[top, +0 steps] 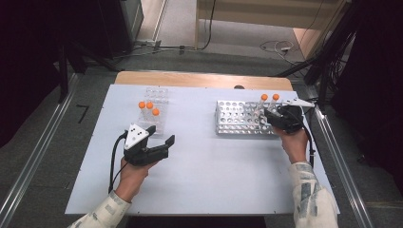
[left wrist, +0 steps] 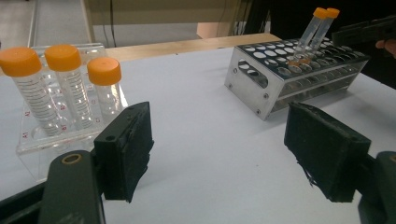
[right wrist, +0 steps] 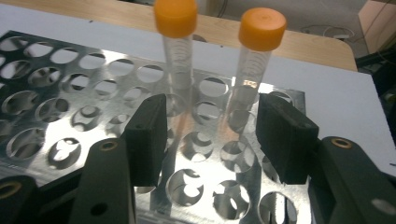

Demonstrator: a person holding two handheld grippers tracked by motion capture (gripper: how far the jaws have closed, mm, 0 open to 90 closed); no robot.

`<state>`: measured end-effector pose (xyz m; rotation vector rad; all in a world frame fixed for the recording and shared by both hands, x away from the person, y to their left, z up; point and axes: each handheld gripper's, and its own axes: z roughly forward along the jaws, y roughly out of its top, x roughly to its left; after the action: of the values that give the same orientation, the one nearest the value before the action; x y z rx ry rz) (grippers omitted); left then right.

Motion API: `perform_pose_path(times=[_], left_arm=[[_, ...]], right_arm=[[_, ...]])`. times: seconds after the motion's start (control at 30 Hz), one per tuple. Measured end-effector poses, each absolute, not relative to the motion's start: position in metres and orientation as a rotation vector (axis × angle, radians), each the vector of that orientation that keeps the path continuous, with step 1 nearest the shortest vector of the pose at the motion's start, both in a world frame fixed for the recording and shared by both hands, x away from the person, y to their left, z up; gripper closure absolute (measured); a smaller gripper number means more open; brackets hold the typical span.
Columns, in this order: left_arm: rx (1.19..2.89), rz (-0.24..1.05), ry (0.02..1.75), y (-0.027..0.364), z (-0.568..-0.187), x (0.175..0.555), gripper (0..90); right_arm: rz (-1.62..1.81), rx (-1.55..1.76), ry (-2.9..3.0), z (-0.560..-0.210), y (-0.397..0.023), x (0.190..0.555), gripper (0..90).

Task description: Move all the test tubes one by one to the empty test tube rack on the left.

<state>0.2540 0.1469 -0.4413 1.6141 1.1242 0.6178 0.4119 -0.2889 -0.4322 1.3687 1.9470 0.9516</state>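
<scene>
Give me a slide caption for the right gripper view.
Open right claw over the metal rack, two orange-capped tubes standing beyond its pads.

Two clear plastic tubes with orange screw caps stand in the metal tube rack (top: 240, 118), side by side near its right end. Left tube (right wrist: 176, 51): graduated wall, seated in a hole, leaning slightly. Right tube (right wrist: 254, 60): same type, in a neighbouring hole, leaning the same way, its cap just apart from the other. Rack: bright perforated aluminium, rows of round holes, otherwise unfilled, lying on the white table sheet at right of centre. In the left gripper view both tubes tilt to the right, caps nearly touching.
</scene>
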Motion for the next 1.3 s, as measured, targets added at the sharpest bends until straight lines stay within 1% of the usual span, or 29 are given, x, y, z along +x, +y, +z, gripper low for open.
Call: perform_pose_path(times=[0.23, 0.47, 0.63, 0.7, 0.9, 1.1, 1.3], left_arm=[[1.616, 0.617, 1.123, 0.147, -0.441, 0.254, 24.1], [1.617, 0.614, 1.119, 0.146, -0.441, 0.254, 24.3], [1.618, 0.614, 1.117, 0.146, -0.442, 0.254, 24.4], [1.618, 0.615, 1.118, 0.147, -0.442, 0.254, 24.5], [1.621, 0.613, 1.117, 0.147, -0.442, 0.254, 24.6], [1.626, 0.611, 1.116, 0.146, -0.442, 0.254, 24.7], [1.633, 0.608, 1.112, 0.145, -0.443, 0.254, 24.6]], right_arm=[[0.945, 1.392, 1.914, -0.434, -0.295, 0.425, 53.2], [0.9, 1.415, 1.902, -0.431, -0.294, 0.44, 56.5], [0.88, 1.422, 1.905, -0.433, -0.294, 0.449, 60.9], [0.863, 1.422, 1.915, -0.434, -0.293, 0.451, 60.9], [0.86, 1.41, 1.918, -0.434, -0.289, 0.454, 70.5], [0.868, 1.394, 1.915, -0.429, -0.288, 0.452, 71.4], [0.889, 1.37, 1.897, -0.416, -0.288, 0.448, 71.6]])
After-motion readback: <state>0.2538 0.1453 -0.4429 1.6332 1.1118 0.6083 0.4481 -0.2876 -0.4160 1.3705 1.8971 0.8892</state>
